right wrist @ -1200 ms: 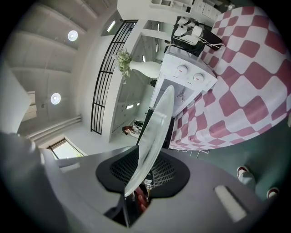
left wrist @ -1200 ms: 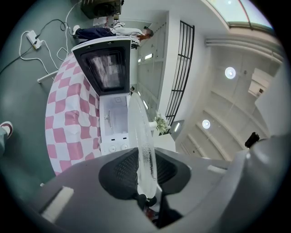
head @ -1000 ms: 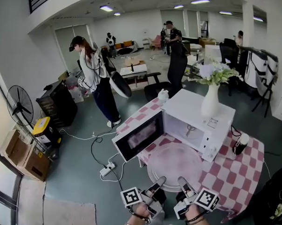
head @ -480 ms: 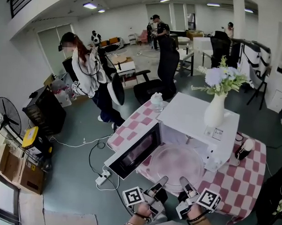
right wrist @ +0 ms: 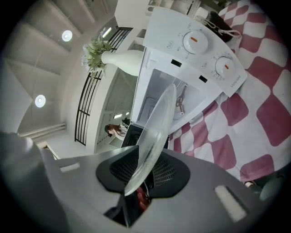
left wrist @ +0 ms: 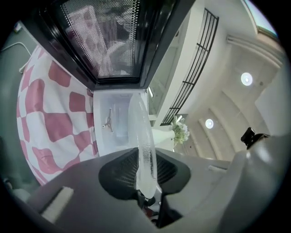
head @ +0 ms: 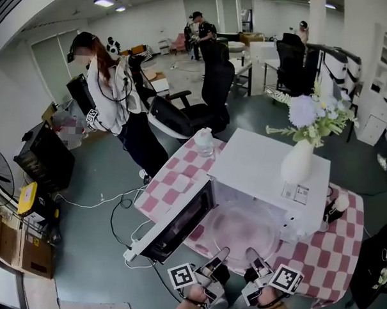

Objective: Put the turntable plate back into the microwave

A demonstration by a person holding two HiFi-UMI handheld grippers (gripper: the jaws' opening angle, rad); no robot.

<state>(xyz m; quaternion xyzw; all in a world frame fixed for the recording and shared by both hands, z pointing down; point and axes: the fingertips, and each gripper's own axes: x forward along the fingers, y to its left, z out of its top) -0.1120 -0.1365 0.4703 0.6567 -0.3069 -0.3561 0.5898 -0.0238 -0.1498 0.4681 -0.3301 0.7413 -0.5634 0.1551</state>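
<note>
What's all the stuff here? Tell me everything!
turntable plate: one, clear glass, at the microwave's open mouth
microwave: one, white, on the tablecloth, door open
tablecloth: one, red-and-white checks, under the microwave
vase: one, white, with flowers, on the microwave
office chair: one, black, behind the microwave
people: several, farther back in the room
left gripper: one, grey, shut on the turntable plate
right gripper: one, grey, shut on the turntable plate

An open-plan office or lab: office chairs, desks, cardboard boxes, cables on the floor.
</note>
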